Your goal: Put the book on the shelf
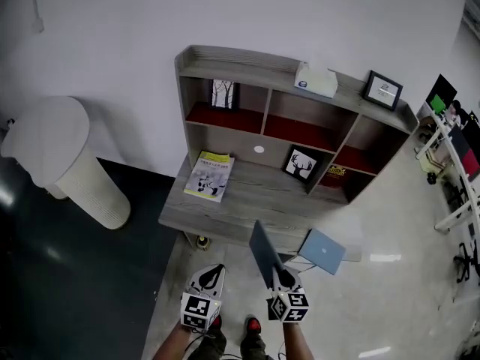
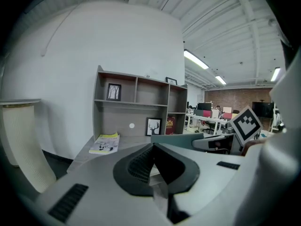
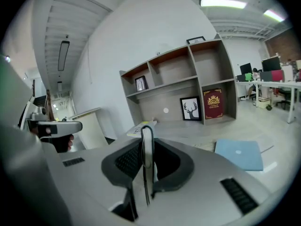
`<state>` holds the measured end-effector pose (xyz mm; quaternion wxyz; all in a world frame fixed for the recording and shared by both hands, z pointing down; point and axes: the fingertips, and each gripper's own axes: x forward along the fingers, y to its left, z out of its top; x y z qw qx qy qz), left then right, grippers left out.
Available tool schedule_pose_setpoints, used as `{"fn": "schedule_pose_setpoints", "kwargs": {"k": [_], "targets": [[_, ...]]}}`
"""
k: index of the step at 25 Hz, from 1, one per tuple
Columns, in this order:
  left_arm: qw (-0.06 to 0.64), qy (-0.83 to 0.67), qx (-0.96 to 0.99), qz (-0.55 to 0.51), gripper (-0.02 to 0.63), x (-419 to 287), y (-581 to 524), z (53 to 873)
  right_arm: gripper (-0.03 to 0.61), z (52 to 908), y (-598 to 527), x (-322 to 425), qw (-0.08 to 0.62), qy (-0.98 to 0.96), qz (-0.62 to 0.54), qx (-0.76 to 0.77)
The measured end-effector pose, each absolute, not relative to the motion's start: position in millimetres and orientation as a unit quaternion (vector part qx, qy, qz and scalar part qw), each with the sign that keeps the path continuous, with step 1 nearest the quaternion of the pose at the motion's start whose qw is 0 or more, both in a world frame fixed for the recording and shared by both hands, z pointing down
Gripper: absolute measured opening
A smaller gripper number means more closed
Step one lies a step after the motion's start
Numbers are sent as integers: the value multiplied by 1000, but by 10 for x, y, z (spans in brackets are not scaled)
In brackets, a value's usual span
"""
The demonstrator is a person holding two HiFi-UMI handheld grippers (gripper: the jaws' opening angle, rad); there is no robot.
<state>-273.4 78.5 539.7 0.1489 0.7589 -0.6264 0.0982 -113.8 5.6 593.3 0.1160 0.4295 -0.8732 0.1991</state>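
Nearest, the left gripper [image 2: 153, 166] has its ribbed dark pads closed together on nothing. The right gripper [image 3: 146, 171] is clamped on a thin slate-blue book [image 1: 262, 247], held on edge. In the head view the book's upper corner overlaps the desk's front lip. Below both grippers is glossy pale floor [image 1: 360, 306]. On it, just beside the desk's right front corner, lies a flat light-blue cover [image 1: 324, 250], possibly a second book. The grey woodgrain desk shelf [image 1: 255, 192] has open surface between a yellow magazine [image 1: 210, 175] at left and a framed deer print [image 1: 301, 163] leaning at the back. A red hardback [image 1: 335, 175] stands in the lower right cubby. Of the red-lined upper cubbies, the left holds a tree picture [image 1: 223, 94]. A tissue box [image 1: 316, 80] and a black frame [image 1: 383, 90] sit on the top board.
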Motion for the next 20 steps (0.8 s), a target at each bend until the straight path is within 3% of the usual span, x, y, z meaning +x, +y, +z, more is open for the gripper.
{"fn": "schedule_pose_setpoints", "kwargs": {"k": [11, 20], "targets": [[94, -590, 799, 74, 6, -2886, 706, 4771, 71, 4675, 300, -1274, 5, -877, 121, 465], [67, -576, 813, 49, 6, -3036, 524, 4469, 71, 4333, 323, -1267, -28, -864, 99, 492]]}}
